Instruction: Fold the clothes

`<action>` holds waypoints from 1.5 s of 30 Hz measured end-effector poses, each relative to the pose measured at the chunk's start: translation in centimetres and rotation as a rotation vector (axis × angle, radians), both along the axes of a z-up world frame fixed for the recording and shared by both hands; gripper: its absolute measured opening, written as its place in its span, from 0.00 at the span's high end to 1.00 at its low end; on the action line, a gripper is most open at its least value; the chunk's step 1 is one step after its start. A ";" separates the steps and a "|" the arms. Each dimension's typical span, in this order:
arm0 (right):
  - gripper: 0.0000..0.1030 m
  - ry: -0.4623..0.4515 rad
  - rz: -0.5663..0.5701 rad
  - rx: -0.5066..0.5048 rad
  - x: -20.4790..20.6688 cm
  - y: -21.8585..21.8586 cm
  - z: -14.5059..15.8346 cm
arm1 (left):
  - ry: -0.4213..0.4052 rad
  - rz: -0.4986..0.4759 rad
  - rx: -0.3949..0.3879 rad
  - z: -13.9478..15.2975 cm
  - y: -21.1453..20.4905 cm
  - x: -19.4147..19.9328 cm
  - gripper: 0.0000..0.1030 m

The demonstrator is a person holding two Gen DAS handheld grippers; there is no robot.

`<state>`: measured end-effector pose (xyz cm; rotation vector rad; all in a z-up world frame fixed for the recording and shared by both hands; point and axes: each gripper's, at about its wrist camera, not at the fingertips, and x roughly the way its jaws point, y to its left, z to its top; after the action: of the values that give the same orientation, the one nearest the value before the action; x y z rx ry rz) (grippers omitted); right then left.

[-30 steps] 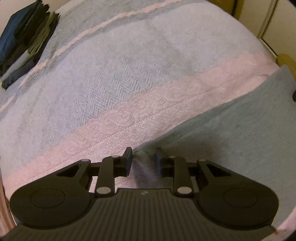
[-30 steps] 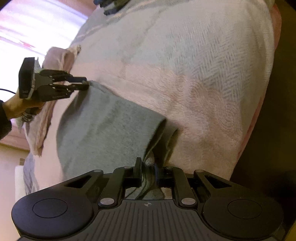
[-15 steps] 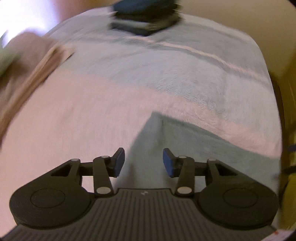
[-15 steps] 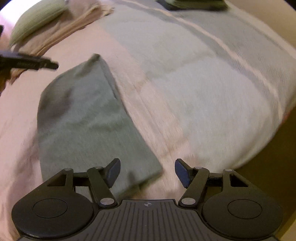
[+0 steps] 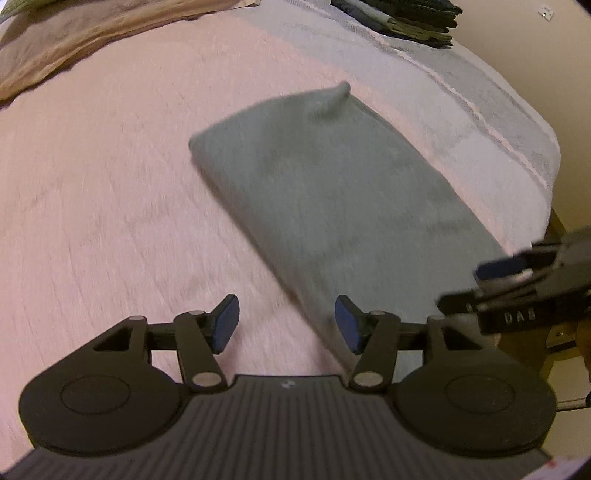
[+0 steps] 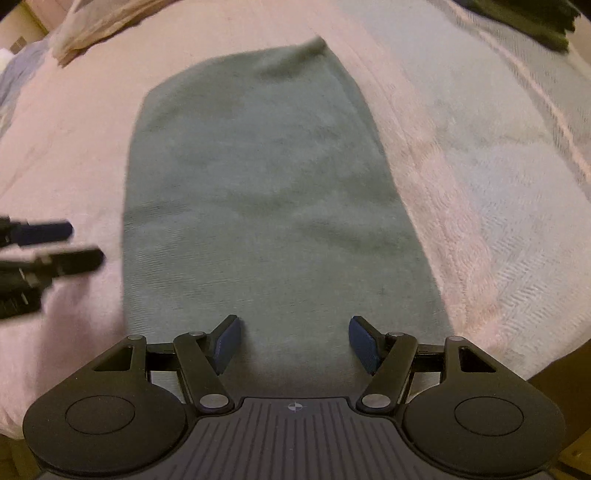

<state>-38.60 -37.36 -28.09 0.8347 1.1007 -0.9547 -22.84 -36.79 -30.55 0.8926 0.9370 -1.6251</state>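
Grey-green knit garment (image 6: 273, 199), folded into a long flat strip, lies on the pink-and-grey woven bedspread (image 5: 110, 206) near its edge; one far corner sticks up. Looks like lengthwise folds are done, a crosswise fold and stacking probably left. Right gripper (image 6: 294, 341) hangs over the near end, jaws apart, nothing between. Left gripper (image 5: 286, 323) jaws opening, empty, over the strip's edge. Dark folded stack (image 5: 406, 18) far back. "DAB" readable on the right gripper's body.

cloth (image 6: 273, 192) on bedspread (image 6: 498, 206) | clothes stack (image 5: 410, 18) behind, far edge | blanket (image 5: 74, 40) far-left
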 end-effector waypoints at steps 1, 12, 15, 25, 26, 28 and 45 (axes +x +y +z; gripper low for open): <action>0.39 0.001 0.000 -0.001 0.6 0.5 0.2 | 0.008 0.005 -0.002 -0.1 0.8 0.1 0.48; 0.39 0.022 0.039 -0.057 3.1 2.5 2.9 | 0.051 0.039 -0.060 0.1 5.7 1.3 0.43; 0.39 0.007 0.068 -0.065 3.5 2.0 2.8 | 0.069 0.058 -0.057 -0.4 5.9 1.2 0.43; 0.39 -0.134 0.237 0.003 1.9 -4.3 -1.8 | 0.118 0.162 -0.063 -2.9 3.3 -0.1 0.43; 0.39 -0.156 0.251 0.020 1.2 -5.1 -2.5 | 0.130 0.181 -0.057 -3.4 2.9 -0.2 0.43; 0.40 -0.215 0.271 0.059 -0.6 -6.8 -3.1 | 0.148 0.219 -0.026 -4.4 2.0 -0.6 0.43; 0.40 -0.381 0.331 0.045 -0.1 -19.1 -4.7 | 0.028 0.223 -0.050 -5.0 -9.7 2.0 0.41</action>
<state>-38.74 -56.47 -32.77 0.8001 0.8940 -0.4709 -20.84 -46.50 -35.60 0.7062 0.9746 -1.4665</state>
